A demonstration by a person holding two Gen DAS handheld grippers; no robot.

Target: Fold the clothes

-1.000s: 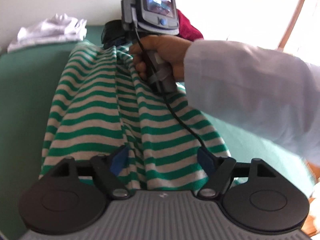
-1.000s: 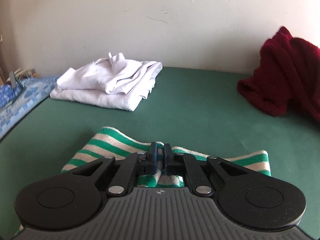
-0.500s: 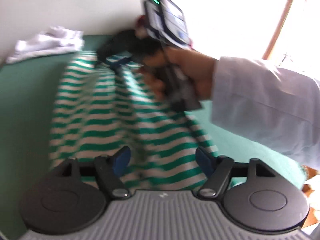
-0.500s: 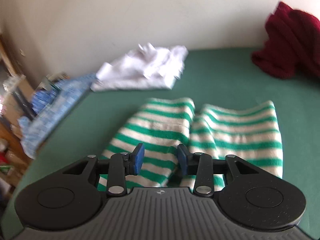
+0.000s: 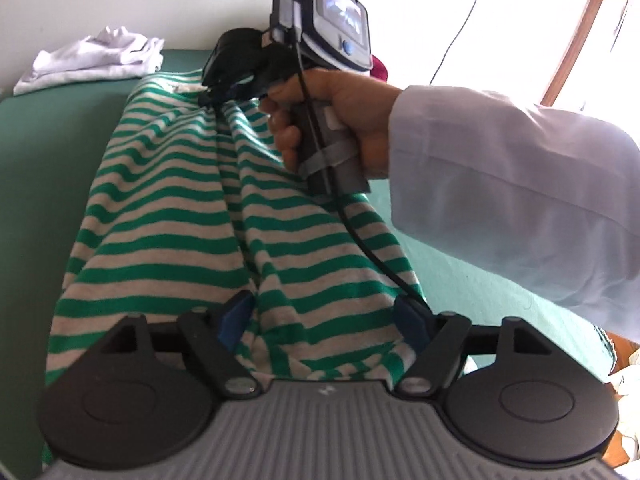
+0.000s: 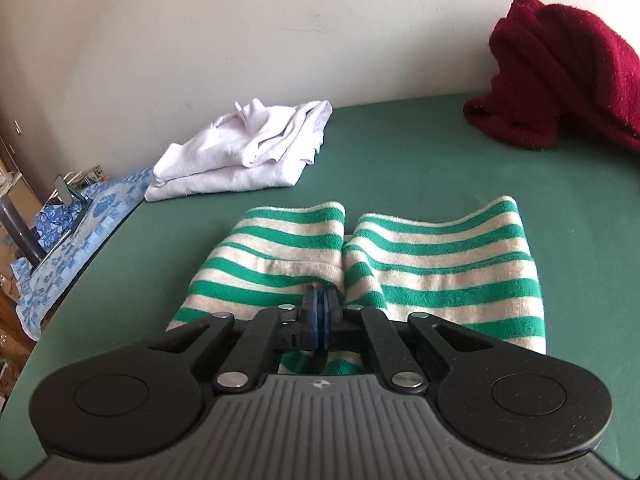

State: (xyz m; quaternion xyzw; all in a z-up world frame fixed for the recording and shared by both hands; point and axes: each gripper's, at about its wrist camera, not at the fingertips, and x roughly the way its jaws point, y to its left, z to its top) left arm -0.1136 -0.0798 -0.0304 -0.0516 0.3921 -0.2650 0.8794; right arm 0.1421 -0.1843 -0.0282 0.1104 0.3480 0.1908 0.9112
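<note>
The green-and-white striped garment (image 5: 168, 208) lies spread along the green table (image 5: 36, 152), running from the left gripper (image 5: 326, 316) at its near end to the right gripper (image 5: 224, 88) at its far end. The left gripper's jaws stand wide apart, and the near edge of the garment sits in the gap between the two blue pads (image 5: 234, 316), bunched into a lengthwise crease just inside the left pad; neither pad presses the cloth. A black cable (image 5: 360, 240) trails across the stripes to the right pad.

In the right wrist view the right gripper (image 6: 320, 320) has its jaws drawn together, clamped on a pinch of the striped garment (image 6: 432, 264) at the middle of its far edge. From that pinch the cloth parts into two folded lobes, one to each side of the fingers, with a narrow cleft between them directly ahead of the jaws. A hand (image 5: 340, 120) in a white sleeve (image 5: 512, 200) grips the right gripper's handle above the cloth.

To the left on the table, well apart from the stripes, lies a rumpled white garment (image 6: 244, 156). To the right, by the wall, a dark red garment (image 6: 560, 76) is heaped.
</note>
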